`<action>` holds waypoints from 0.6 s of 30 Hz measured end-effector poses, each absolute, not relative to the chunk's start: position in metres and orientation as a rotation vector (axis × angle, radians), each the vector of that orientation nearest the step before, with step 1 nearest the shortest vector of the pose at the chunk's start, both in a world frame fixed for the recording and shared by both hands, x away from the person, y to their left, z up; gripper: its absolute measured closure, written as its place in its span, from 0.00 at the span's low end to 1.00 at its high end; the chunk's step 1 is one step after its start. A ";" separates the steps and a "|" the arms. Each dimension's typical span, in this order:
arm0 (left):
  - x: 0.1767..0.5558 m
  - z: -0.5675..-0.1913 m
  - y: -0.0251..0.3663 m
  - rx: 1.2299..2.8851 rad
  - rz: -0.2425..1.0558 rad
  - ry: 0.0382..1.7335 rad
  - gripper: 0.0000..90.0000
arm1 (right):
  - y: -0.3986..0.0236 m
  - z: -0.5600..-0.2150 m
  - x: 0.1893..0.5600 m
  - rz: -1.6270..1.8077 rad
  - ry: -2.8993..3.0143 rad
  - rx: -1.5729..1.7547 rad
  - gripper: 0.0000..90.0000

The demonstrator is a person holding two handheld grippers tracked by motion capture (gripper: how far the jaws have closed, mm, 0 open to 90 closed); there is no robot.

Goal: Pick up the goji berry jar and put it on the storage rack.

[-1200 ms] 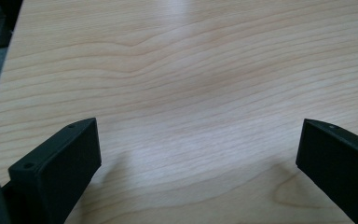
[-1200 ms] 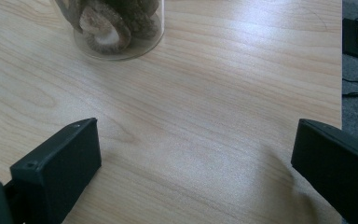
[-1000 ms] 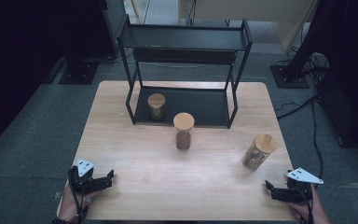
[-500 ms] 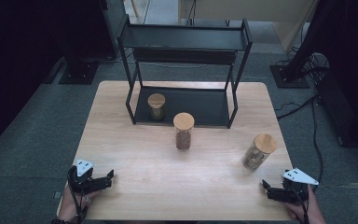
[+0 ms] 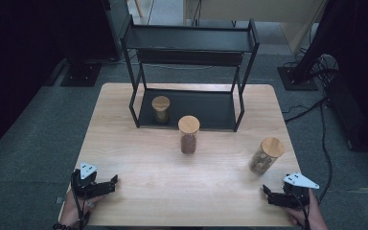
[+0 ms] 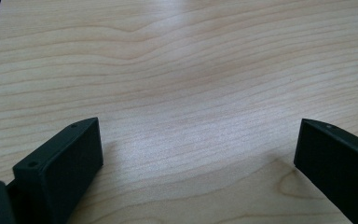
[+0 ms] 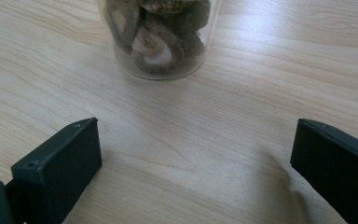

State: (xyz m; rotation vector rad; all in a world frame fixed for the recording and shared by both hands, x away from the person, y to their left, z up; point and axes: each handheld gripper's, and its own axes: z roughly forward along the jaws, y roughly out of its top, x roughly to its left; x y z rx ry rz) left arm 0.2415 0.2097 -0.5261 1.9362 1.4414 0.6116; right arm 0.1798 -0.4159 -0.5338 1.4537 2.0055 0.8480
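Observation:
Three glass jars with wooden lids stand on the wooden table (image 5: 139,158). One small jar (image 5: 161,109) sits on the bottom shelf of the black rack (image 5: 190,72). A tall jar of brown grains (image 5: 189,134) stands just in front of the rack. A jar of dried slices (image 5: 265,155) (image 7: 161,35) stands at the right. My right gripper (image 5: 267,194) (image 7: 193,165) is open near the front right edge, with that jar a short way ahead of its jaws. Open over bare wood, my left gripper (image 5: 113,182) (image 6: 196,168) rests at the front left.
The black two-level rack occupies the back middle of the table. Grey carpet floor (image 5: 38,134) surrounds the table. Cables (image 5: 316,110) and black stand bases (image 5: 294,79) lie on the floor at the right.
My right gripper has shifted a little left and toward the table's front edge. The left gripper and the jars have stayed where they were.

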 end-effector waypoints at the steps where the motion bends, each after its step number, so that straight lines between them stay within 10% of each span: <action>1: 0.242 -0.526 0.209 1.942 0.616 1.441 0.01 | -0.414 -0.534 0.180 0.849 2.009 1.453 0.01; 18: 0.242 -0.526 0.208 1.958 0.627 1.439 0.01 | -0.389 -0.534 0.180 0.870 2.052 1.409 0.01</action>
